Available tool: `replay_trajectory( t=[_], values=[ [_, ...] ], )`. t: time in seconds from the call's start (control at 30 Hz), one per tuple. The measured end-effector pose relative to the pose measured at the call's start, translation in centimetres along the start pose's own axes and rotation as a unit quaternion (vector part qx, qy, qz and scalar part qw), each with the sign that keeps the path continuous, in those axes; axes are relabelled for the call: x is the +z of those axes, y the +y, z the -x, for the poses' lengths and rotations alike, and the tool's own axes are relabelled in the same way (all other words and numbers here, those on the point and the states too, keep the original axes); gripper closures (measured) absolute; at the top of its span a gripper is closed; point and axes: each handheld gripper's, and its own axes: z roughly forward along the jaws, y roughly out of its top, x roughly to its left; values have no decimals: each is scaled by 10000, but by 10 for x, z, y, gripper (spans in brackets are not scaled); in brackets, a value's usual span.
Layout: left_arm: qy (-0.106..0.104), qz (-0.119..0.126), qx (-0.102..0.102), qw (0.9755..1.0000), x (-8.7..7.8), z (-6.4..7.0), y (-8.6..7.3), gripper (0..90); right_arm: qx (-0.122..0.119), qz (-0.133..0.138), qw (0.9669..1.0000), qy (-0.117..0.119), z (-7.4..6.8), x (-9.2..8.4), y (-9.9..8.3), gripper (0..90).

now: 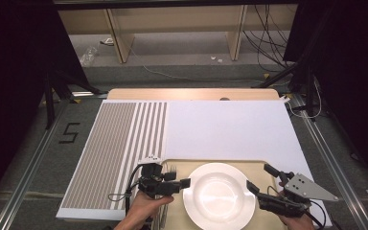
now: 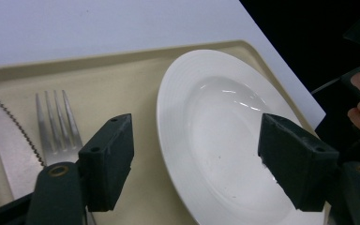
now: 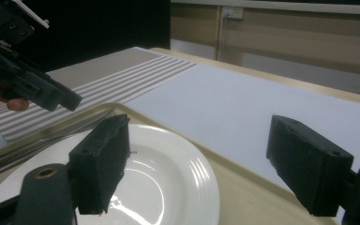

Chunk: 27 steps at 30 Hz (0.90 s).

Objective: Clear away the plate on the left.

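- At the near edge of the table (image 1: 191,94), two hands come in from below, each one holding a claw.
- The left gripper (image 1: 181,178) lies almost flat and points to the right, toward the white plate (image 1: 219,195). Its jaws are wide apart with nothing in them.
- The right gripper (image 1: 261,178) sits at the plate's right side, pointing up and left. Its jaws are wide apart too, with no thing between them.
- The plate lies on a tan tray (image 1: 182,166) between both claws, close to the tips of each.
- A fork (image 2: 54,126) and a knife (image 2: 7,140) lie on the tray, left of the plate.
- The tray sits on a white mat (image 1: 230,127) with brown stripes on its left part.
- Past the table are a grey floor (image 1: 182,72), cables and wooden shelf legs.
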Motion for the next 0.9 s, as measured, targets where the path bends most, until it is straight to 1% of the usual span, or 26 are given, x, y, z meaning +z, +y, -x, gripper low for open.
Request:
replay_trajectory(
  t=[0.1,0.2,0.27,0.3,0.33,0.47,0.5,0.6,0.67,0.73,0.8,0.83,0.9],
  values=[
    [4,72,84,9999,-2,0,1,269,-5,-10,10000,3,0,0,0,225],
    [35,216,359,9991,-6,3,2,266,14,-14,10000,7,0,0,0,225],
    [-111,306,441,9985,-8,4,3,265,19,3,10000,5,1,0,0,226],
    [-102,336,497,9981,-9,5,4,260,28,16,10000,8,1,0,0,225],
    [-62,391,628,9972,-10,6,4,259,29,15,10000,10,1,0,0,225],
    [-87,553,869,9946,-15,7,4,251,28,-6,10000,34,0,0,0,225],
    [-78,614,939,9937,-16,7,5,251,29,-4,10000,37,0,0,0,225],
    [-26,780,1227,9894,-21,8,5,246,40,9,10000,39,0,0,0,225],
    [-80,859,1298,9878,-23,7,5,245,43,-3,10000,44,0,0,0,225],
    [-87,922,1356,9864,-25,7,5,245,41,2,10000,45,0,0,0,225],
    [-115,1028,1384,9850,-27,6,6,245,52,17,10000,48,0,0,0,225],
    [-84,1087,1454,9834,-29,5,5,245,55,14,10000,47,1,0,0,225],
    [-26,1202,1626,9793,-30,3,5,245,60,24,10000,48,1,0,0,225]
  ],
)
